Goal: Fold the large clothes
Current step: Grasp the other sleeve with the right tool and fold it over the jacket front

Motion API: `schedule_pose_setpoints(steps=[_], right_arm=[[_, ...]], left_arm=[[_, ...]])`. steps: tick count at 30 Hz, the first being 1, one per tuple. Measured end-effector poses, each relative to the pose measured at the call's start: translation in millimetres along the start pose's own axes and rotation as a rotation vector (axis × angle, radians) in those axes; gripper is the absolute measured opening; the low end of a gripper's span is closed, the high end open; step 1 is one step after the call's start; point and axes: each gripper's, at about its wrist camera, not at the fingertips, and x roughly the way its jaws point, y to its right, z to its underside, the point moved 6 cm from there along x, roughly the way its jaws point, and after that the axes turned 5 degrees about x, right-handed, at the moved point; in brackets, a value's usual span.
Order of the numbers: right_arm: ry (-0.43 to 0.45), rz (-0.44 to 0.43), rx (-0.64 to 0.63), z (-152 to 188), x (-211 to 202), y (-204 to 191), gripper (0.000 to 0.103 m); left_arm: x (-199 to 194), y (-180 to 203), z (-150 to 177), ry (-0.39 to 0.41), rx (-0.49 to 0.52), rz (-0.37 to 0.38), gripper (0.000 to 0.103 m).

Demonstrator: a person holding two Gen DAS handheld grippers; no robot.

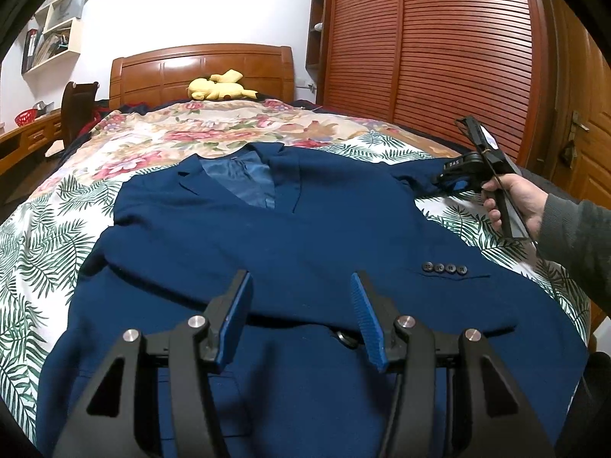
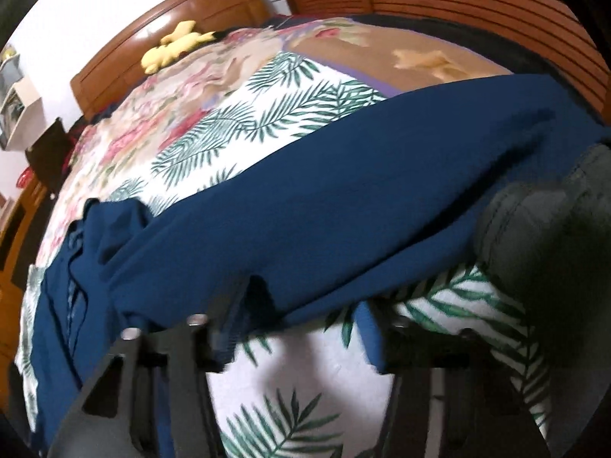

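Navy jacket [image 1: 267, 252] lay flat, front up, on the bed [image 1: 46, 236]; left gripper [image 1: 301, 305] hovered half-open and empty over the near hem, right gripper [image 2: 301, 328] open astride the right sleeve [image 2: 343, 198] edge: a thin bite might slip.

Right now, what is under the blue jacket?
The blue jacket lies spread on a palm-leaf sheet, which shows around its edges on the bed; a floral quilt lies beyond its collar. What is directly beneath the jacket's middle is covered and cannot be seen.
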Motion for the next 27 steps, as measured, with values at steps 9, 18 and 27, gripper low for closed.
schedule_pose_setpoints(steps=[9, 18, 27], right_arm=[[0.124, -0.007, -0.215, -9, -45, -53, 0.003], [0.133, -0.315, -0.543, 53, -144, -201, 0.003], [0.030, -0.263, -0.709, 127, -140, -227, 0.031]], left_arm=[[-2, -2, 0, 0.003, -0.013, -0.005, 0.052], [-3, -3, -1, 0.008, -0.016, -0.009, 0.052], [-20, -6, -5, 0.038, -0.034, 0.007, 0.052]])
